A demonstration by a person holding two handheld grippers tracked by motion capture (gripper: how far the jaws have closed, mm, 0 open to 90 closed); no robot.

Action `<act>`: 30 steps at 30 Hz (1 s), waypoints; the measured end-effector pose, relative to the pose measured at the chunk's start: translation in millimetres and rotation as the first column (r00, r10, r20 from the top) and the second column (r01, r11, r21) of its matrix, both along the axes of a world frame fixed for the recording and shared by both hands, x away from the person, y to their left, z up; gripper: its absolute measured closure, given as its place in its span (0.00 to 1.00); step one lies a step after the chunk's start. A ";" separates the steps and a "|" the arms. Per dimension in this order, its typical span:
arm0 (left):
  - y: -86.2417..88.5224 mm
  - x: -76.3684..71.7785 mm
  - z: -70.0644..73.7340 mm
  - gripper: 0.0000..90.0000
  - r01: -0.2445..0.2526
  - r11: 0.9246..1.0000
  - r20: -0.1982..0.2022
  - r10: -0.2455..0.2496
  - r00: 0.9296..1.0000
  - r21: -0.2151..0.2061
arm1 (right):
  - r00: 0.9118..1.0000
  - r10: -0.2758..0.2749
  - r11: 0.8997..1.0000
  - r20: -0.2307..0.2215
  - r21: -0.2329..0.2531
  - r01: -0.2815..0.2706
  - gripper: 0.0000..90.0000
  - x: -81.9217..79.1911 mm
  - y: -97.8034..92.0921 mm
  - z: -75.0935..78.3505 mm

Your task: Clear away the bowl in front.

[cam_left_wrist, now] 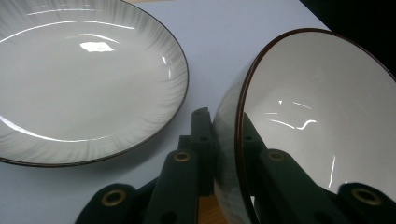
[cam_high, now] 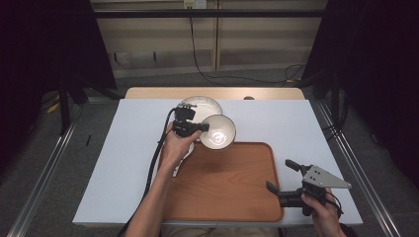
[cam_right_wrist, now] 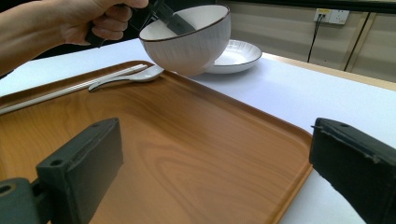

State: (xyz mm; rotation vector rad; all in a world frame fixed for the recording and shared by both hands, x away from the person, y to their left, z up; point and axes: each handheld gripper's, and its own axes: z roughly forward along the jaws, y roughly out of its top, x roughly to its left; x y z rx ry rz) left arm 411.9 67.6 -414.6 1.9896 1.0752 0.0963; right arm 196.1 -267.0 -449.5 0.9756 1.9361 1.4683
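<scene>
The left gripper (cam_high: 201, 127) has its jaws clamped on the rim of the white bowl (cam_high: 217, 132), held tilted above the far edge of the wooden tray (cam_high: 222, 187). The plate (cam_high: 201, 105) sits near the surface's far edge. The right gripper (cam_high: 281, 178) has its jaws wide apart over the tray's near right corner.

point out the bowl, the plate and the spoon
bowl (cam_high: 218, 132): high view, its white inside, held by the left claw
plate (cam_left_wrist: 84, 84): left gripper view, the middle of its glossy face
spoon (cam_right_wrist: 147, 73): right gripper view, its white scoop end on the tray

White brown-rimmed bowl (cam_high: 217, 131) tilted above tray edge.
</scene>
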 end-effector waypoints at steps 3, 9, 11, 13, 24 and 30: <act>-5.3 -2.4 -0.4 0.92 0.012 1.000 0.003 -0.012 1.000 0.000 | 1.000 0.001 1.000 -0.004 0.001 -0.001 0.03 -0.2 0.3 0.1; -14.4 -5.6 -1.6 0.91 0.020 0.999 0.009 -0.020 1.000 -0.027 | 1.000 -0.003 1.000 -0.001 -0.001 0.003 0.03 -0.4 -0.1 0.2; -16.2 -6.3 -1.5 0.91 0.043 0.999 0.008 -0.043 0.999 -0.022 | 1.000 -0.001 1.000 -0.003 0.000 0.001 0.03 -0.2 0.1 0.1; -18.3 -7.2 -1.9 0.91 0.043 0.999 0.004 -0.043 0.999 -0.021 | 1.000 0.000 1.000 0.001 0.001 0.000 0.03 -0.2 0.2 0.1; -38.7 -12.7 -4.5 0.91 0.086 0.996 0.011 -0.086 0.996 0.000 | 1.000 0.003 1.000 -0.001 -0.001 -0.003 0.03 -0.3 -0.1 0.1; -49.7 -14.3 -7.4 0.91 0.108 0.994 0.004 -0.108 0.994 -0.024 | 1.000 0.004 1.000 -0.004 0.000 -0.004 0.03 -0.2 0.4 -0.1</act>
